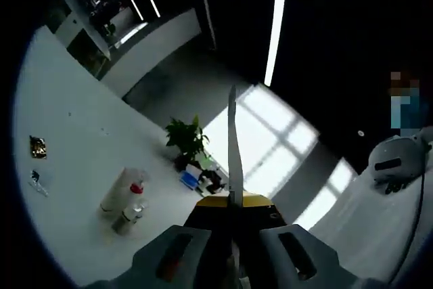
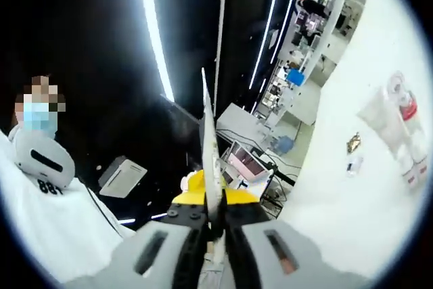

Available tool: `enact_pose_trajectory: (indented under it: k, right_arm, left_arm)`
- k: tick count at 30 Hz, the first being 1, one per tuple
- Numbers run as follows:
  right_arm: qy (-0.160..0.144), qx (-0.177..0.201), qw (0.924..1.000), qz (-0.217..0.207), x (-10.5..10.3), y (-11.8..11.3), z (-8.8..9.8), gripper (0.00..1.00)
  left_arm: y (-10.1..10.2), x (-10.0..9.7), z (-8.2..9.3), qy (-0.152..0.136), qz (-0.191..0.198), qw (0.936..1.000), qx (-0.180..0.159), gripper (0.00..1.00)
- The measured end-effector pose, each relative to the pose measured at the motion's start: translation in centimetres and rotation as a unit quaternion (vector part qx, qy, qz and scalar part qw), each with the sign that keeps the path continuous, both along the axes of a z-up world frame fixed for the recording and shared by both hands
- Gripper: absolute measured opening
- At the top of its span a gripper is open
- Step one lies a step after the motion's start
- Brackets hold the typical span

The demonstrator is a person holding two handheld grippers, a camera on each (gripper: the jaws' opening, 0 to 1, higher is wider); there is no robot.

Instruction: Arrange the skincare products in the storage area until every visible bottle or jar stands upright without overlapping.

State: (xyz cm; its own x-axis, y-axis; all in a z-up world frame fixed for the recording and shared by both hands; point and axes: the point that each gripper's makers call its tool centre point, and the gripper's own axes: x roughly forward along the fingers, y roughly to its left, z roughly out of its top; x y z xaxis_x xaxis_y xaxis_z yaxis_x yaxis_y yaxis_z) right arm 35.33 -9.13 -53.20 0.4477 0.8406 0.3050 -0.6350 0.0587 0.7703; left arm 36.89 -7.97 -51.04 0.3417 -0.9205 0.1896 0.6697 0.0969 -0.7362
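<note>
Together both jaws meet — bottles (image 1: 125,201) grouped on table (image 1: 74,140).

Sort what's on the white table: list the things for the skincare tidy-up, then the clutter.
For the job:
- white tube with a red cap, lying down
- small clear bottle with a silver top, lying down
- cluster of small bottles and boxes by the plant

Lying about:
- green potted plant
- gold foil wrapper
- small clear sachet

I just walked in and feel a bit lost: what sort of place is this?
Probably a lab or open office hall, not a home. A big white worktable carries a few pale skincare bottles and a small green potted plant, long white strip lights cross a dark ceiling, and cluttered white workstations stand behind.
</note>
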Motion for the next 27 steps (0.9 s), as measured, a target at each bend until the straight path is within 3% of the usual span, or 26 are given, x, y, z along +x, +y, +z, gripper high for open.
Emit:
enact_pose_trajectory:
  k: [3,4,6,8,12,18,22,24,27]
  right_arm:
    - [0.012,0.015,0.9998,-0.009,0.3,-0.2,0.0,0.02]
    - [0.011,0.014,0.9998,-0.011,0.2,-0.2,-0.1,0.02]
    - [0.007,0.022,0.9996,-0.015,0.0,-0.4,0.2,0.02]
    - [0.012,0.029,0.9994,-0.015,-0.1,-0.6,0.3,0.01]
    - [0.028,0.041,0.9985,-0.022,0.1,-1.1,0.1,0.01]
    - [0.037,0.036,0.9982,-0.031,0.4,-1.2,-0.3,0.01]
    - [0.019,0.014,0.9988,-0.043,0.5,-0.8,-0.9,0.02]
    - [-0.003,-0.014,0.998,-0.061,1.0,-0.7,-1.3,0.05]
    - [-0.013,-0.056,0.9966,-0.058,1.1,-0.1,-2.2,0.12]
  left_arm:
    - [0.0,0.4,-0.2,0.004,0.009,0.9999,0.004,0.0]
    - [-0.1,0.4,-0.2,-0.008,0.013,0.9998,0.009,0.0]
    - [-0.2,0.6,-0.2,-0.058,0.031,0.9972,0.035,0.03]
    - [-0.5,0.4,-0.4,-0.07,0.03,0.996,0.048,0.07]
    - [-0.8,-0.4,-1.8,-0.041,0.01,0.998,0.046,0.11]
    - [-0.2,-1.1,-2.6,-0.006,0.019,0.9996,0.02,0.04]
    - [0.3,-1.2,-3.1,0.02,0.02,0.9995,0.012,0.0]
    - [0.6,-1.1,-3.2,0.034,0.025,0.9991,0.003,0.0]
    - [1.0,-1.0,-3.4,0.047,0.033,0.9983,-0.011,0.0]
